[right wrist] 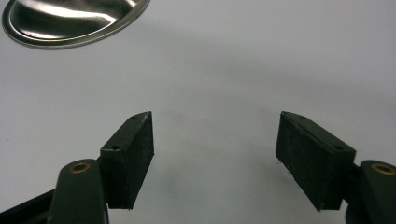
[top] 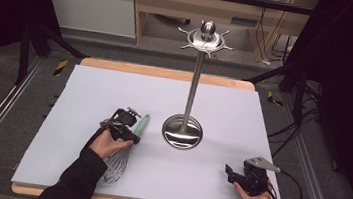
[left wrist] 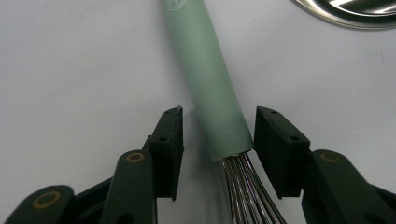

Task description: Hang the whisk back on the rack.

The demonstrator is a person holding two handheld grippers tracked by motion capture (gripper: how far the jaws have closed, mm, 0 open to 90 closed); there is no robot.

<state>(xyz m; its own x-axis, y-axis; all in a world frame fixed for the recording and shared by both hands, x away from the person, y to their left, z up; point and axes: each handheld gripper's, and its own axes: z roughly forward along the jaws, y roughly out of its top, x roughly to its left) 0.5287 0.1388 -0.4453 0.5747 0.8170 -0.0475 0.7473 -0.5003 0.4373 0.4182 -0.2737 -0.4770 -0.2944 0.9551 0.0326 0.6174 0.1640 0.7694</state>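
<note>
**Fingers Straddling the Whisk Handle: Pre-Grasp Stage**

Fingers [left wrist: 169, 140] of the left gripper [left wrist: 217, 140] stand apart on either side of the pale green, round-handled wire whisk [left wrist: 210, 88], at the end of the handle where the steel wires emerge. A gap shows on each side, so nothing is clamped yet. The right gripper [right wrist: 215, 149] rests wide and empty over the white table sheet [top: 95, 85], well apart from the whisk.

Step in hand, as judged: approach complete, grasp pending. The next move calls for closing squarely on the handle, not on the wires.

The whisk lies flat on the sheet, left of the polished steel hanging stand with round base [top: 182, 130]. Its long axis runs diagonally: handle tip away from the person and toward the stand, wire cage toward the near edge.
</note>
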